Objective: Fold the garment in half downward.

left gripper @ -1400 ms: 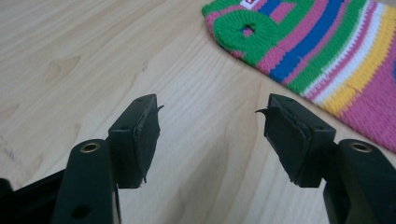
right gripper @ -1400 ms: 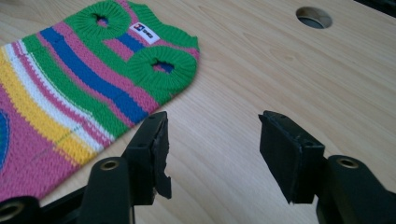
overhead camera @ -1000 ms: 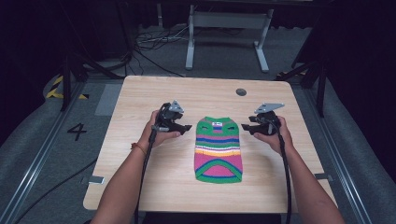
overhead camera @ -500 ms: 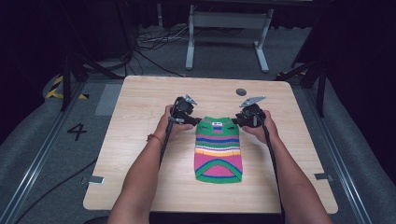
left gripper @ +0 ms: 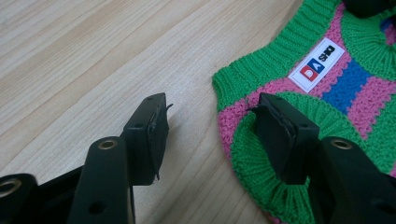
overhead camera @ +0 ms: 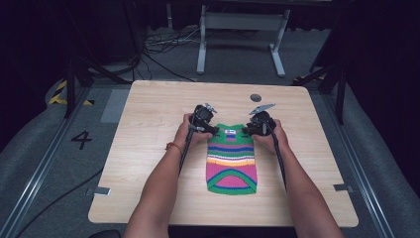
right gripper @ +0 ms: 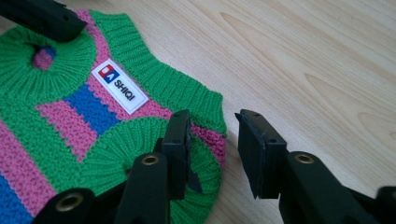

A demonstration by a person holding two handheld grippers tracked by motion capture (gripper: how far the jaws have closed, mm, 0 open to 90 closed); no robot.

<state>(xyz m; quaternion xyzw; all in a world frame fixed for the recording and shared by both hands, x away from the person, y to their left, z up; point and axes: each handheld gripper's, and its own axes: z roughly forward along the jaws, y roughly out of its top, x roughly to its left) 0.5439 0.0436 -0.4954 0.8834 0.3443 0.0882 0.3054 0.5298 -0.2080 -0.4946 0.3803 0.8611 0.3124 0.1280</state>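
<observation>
Two parted grippers' jaws over sweater (overhead camera: 231,158) shoulders, hem hidden.

The left gripper (left gripper: 208,135) has its two black jaws wide apart. One jaw is over the bare wood table (left gripper: 93,56). The other sits over the green armhole of the striped sweater (left gripper: 327,88). A white label (left gripper: 316,64) is near the collar.

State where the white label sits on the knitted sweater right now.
The white label lies on the striped sweater just below its green neck band, at the far end of the table, between the two open claws.
</observation>
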